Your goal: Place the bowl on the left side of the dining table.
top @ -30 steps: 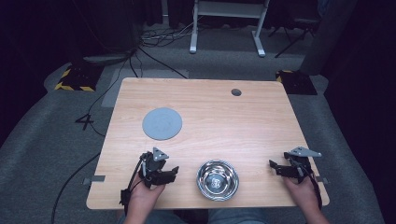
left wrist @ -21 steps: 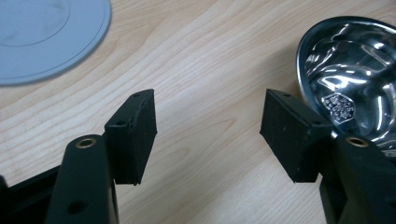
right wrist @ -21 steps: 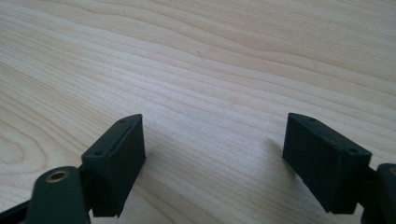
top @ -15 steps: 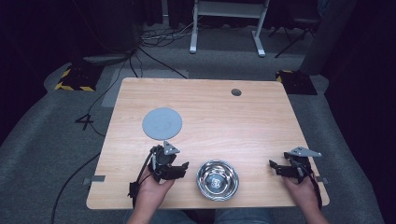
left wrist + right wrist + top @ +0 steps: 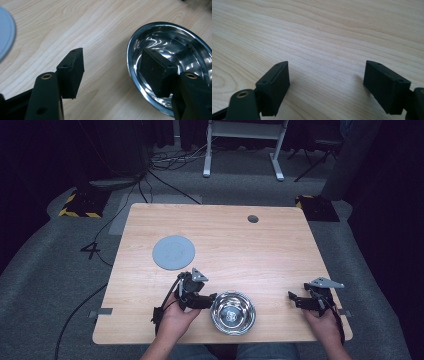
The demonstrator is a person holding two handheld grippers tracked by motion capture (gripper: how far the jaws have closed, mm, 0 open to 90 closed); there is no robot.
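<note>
Black claws (image 5: 212, 300), brass-ringed screws, grey three-cornered plates

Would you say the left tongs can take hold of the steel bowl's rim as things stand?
Probably yes: the left tongs are open and straddle the near rim of the steel bowl, one jaw over the basin, one outside, with nothing between.

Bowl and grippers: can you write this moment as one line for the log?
left gripper: open, one jaw over bowl rim | right gripper: open, over bare table | grey disc: untouched
</note>
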